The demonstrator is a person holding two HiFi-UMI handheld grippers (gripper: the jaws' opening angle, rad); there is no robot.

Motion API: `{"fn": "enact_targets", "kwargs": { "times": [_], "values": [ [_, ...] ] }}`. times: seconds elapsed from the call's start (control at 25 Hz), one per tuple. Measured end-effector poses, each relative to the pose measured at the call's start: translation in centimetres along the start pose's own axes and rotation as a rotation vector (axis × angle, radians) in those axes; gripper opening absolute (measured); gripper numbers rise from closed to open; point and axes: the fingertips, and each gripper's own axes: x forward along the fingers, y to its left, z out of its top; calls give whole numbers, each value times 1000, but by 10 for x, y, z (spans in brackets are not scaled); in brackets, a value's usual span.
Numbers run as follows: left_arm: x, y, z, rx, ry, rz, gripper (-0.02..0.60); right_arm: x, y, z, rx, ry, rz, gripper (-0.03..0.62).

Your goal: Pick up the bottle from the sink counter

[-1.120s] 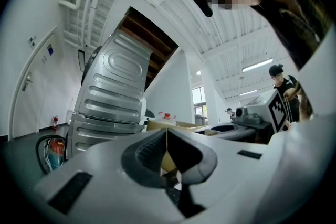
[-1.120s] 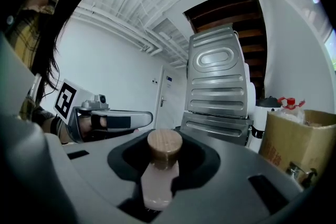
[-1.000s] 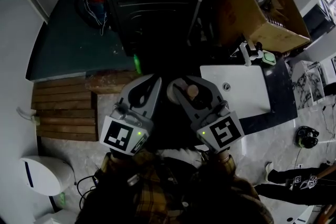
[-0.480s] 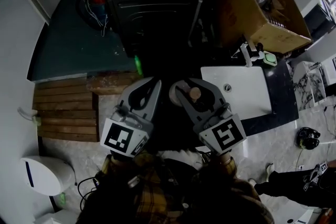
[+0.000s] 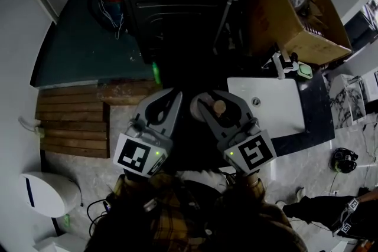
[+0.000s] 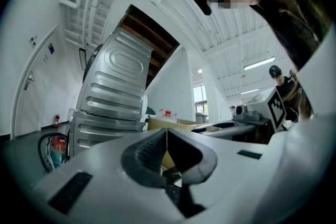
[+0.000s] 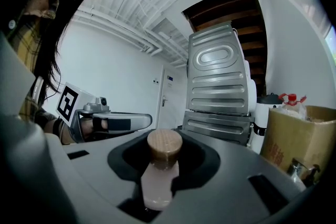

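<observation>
Right gripper [image 5: 213, 101] is clamped on the bottle [image 7: 157, 181], pads on its pale body below the wooden stopper, with the counter [image 5: 308, 127] off at three o'clock. It looks light, rigid and smooth, probably slippery, so mid-body suits. Left gripper [image 6: 167, 138] is closed and empty.

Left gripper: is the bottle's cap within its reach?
Probably yes. The bottle cap stands proud of the right gripper's jaws, the left gripper sits alongside, nothing between; its shut jaws must open first.
</observation>
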Motion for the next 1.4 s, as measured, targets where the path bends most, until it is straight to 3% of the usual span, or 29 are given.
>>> {"fn": "enact_targets", "kwargs": {
  "times": [1.4],
  "values": [
    [5,10,-16,-30,21,15,21,9,-3,-13,2,41,15,117]
  ]
}}
